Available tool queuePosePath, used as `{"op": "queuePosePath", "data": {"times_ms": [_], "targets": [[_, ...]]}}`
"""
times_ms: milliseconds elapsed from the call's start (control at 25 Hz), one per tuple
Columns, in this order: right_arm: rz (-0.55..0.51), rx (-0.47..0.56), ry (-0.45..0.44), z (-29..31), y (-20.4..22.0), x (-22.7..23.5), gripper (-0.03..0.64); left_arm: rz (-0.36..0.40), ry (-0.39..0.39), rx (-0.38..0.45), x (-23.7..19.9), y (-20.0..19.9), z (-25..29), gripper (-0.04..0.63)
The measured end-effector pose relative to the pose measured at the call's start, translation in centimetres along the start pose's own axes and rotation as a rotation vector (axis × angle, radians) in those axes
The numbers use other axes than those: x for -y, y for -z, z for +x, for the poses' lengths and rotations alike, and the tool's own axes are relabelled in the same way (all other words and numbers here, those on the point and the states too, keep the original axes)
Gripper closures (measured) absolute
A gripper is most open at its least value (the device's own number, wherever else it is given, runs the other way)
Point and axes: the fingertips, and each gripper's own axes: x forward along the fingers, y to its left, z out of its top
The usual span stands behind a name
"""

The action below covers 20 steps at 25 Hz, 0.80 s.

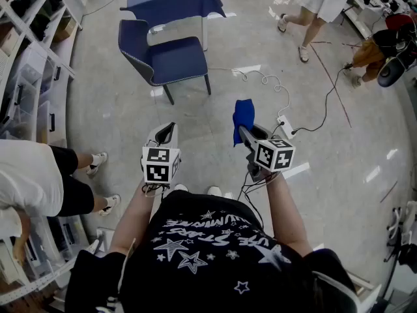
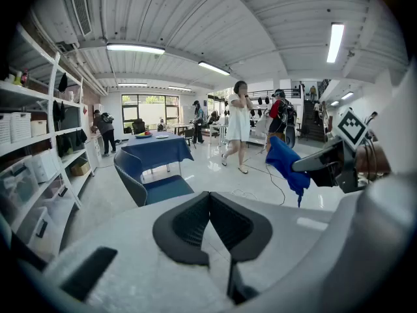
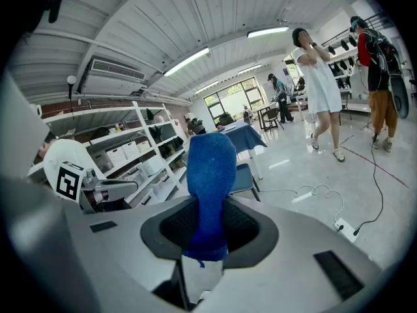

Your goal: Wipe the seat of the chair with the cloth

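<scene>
The jaws of our right gripper (image 3: 208, 230) clamp the blue cloth (image 3: 210, 168), bunched above them, ready for wiping. Those of our left gripper (image 2: 210, 223) meet on nothing, kept spare. The chair (image 1: 171, 57) stands far ahead beside the table (image 1: 172, 2), so we judge its seat unwiped.

L gripper (image 2: 209, 196) closed, R gripper (image 3: 207, 204) clamped

The person wears a black T-shirt (image 1: 208, 253) printed with white stars and lettering. The left gripper (image 1: 171, 129) and right gripper (image 1: 242, 132) are pale grey with black ribbed fingers (image 2: 186, 223). Each bears a black-and-white marker cube (image 1: 160, 164). Thin black cables (image 1: 251, 189) hang under the right one.
</scene>
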Motion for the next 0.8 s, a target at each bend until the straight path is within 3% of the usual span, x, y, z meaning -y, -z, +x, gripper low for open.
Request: {"op": "queuePosePath", "data": {"times_ms": [480,800], "targets": [[0.003,-0.045,-0.033,-0.8,0.9,4.6,0.514,-0.062,-0.044,0.018,3.3,0.1,2.1,0.575],[0.012,-0.096,-0.046,4.6,-0.7,5.6,0.511,-0.096,-0.080,-0.015,-1.7,0.6,5.5,0.575]]}}
